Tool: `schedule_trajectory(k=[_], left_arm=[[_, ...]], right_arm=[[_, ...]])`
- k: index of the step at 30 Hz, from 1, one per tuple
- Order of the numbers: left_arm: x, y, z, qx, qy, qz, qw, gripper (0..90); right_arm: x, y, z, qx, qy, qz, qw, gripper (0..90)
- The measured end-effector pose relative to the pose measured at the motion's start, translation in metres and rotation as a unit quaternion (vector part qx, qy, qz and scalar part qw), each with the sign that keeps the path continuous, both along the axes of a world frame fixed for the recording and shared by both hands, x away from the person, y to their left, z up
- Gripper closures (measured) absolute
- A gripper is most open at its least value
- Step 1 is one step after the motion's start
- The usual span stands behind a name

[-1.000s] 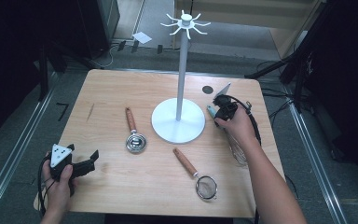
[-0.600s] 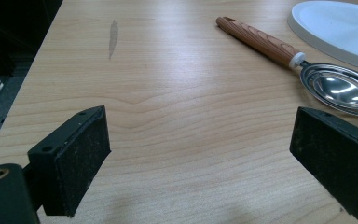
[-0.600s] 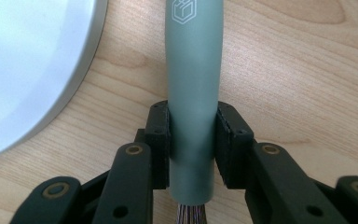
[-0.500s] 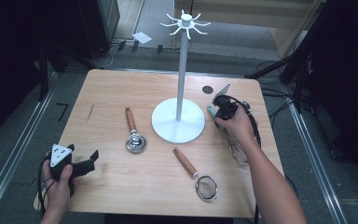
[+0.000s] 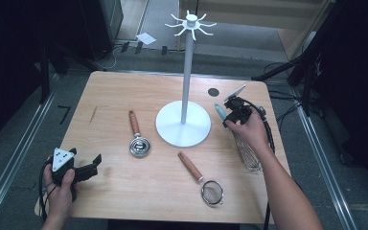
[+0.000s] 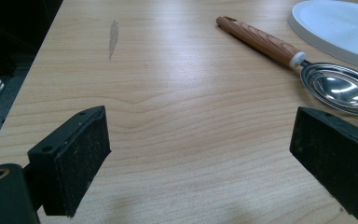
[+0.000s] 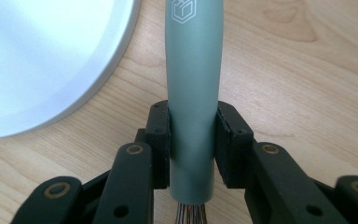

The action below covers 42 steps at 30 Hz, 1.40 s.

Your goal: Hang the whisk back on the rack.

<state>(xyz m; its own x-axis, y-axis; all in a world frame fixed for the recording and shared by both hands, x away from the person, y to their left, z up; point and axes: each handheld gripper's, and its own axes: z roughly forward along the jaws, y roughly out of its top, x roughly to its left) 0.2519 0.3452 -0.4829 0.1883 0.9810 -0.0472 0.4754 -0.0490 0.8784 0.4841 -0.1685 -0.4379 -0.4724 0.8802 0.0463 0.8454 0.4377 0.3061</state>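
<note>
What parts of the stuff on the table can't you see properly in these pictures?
- Whisk: in the right gripper view the bottom edge cuts off its wires; in the high view the right hand covers where handle meets wires.
- White stand: in the left gripper view the frame cuts off its pole and hooks.
- Logo on the whisk handle: too small to read in the high view.
- Strainer mesh: too small to tell if clean.

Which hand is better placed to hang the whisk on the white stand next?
Right: the right gripper already clamps the whisk beside the stand; the left gripper is open, far away.
</note>
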Motion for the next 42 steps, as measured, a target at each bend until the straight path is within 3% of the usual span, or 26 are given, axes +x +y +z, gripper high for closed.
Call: schedule_trajectory(k=[7,12,17,20,21,23,24,25,26,27,30,31,32,35,36,39,40,42], left_arm=[[0.0,0.0,0.0,-0.002,0.0,-0.001,1.0,5.4],[0.0,0.0,0.0,-0.002,0.0,-0.001,1.0,5.4],[0.0,0.0,0.0,-0.002,0.0,0.0,1.0,5.4],[0.0,0.0,0.0,-0.001,0.0,0.0,1.0,5.4],[0.0,0.0,0.0,-0.001,0.0,0.0,1.0,5.4],[0.0,0.0,0.0,-0.001,0.0,0.001,1.0,5.4],[0.0,0.0,0.0,-0.002,0.0,0.0,1.0,5.4],[0.0,0.0,0.0,-0.002,0.0,0.0,1.0,5.4],[0.0,0.0,0.0,-0.002,0.0,0.001,1.0,5.4],[0.0,0.0,0.0,-0.002,0.0,0.001,1.0,5.4],[0.0,0.0,0.0,-0.003,0.0,0.0,1.0,5.4],[0.0,0.0,0.0,-0.003,0.0,0.0,1.0,5.4],[0.0,0.0,0.0,-0.002,0.0,0.0,1.0,5.4],[0.0,0.0,0.0,-0.001,0.0,0.0,1.0,5.7],[0.0,0.0,0.0,-0.001,0.0,0.0,1.0,5.7],[0.0,0.0,0.0,-0.001,0.0,0.0,1.0,5.7],[0.0,0.0,0.0,-0.001,0.0,0.0,1.0,5.7],[0.0,0.0,0.0,-0.001,0.0,0.0,1.0,5.7]], right_arm=[[-0.009,-0.013,0.012,0.03,-0.039,-0.002,0.9988,71.3],[-0.02,-0.022,0.021,0.063,-0.066,0.0,0.9959,71.3],[-0.028,-0.026,0.027,0.072,-0.097,0.004,0.9927,71.3],[-0.033,-0.03,0.032,0.088,-0.119,0.005,0.989,71.3],[-0.036,-0.033,0.035,0.101,-0.131,0.002,0.9862,71.3],[-0.037,-0.033,0.036,0.103,-0.138,0.003,0.985,71.3],[-0.04,-0.034,0.038,0.11,-0.151,0.007,0.9823,71.3],[-0.04,-0.034,0.038,0.11,-0.151,0.007,0.9823,71.3],[-0.044,-0.036,0.04,0.119,-0.161,0.008,0.9797,71.3],[-0.044,-0.036,0.04,0.119,-0.161,0.008,0.9797,71.3],[-0.049,-0.037,0.043,0.136,-0.175,0.012,0.975,71.4],[-0.049,-0.037,0.043,0.136,-0.175,0.012,0.975,71.4],[-0.051,-0.037,0.044,0.147,-0.18,0.014,0.9726,71.3],[-0.053,-0.037,0.046,0.153,-0.188,0.016,0.9701,71.3],[-0.055,-0.037,0.048,0.162,-0.196,0.017,0.9671,71.3],[-0.057,-0.037,0.05,0.171,-0.204,0.016,0.9639,71.4],[-0.059,-0.037,0.052,0.18,-0.211,0.017,0.9604,71.4],[-0.061,-0.037,0.053,0.187,-0.22,0.018,0.9571,71.4]])
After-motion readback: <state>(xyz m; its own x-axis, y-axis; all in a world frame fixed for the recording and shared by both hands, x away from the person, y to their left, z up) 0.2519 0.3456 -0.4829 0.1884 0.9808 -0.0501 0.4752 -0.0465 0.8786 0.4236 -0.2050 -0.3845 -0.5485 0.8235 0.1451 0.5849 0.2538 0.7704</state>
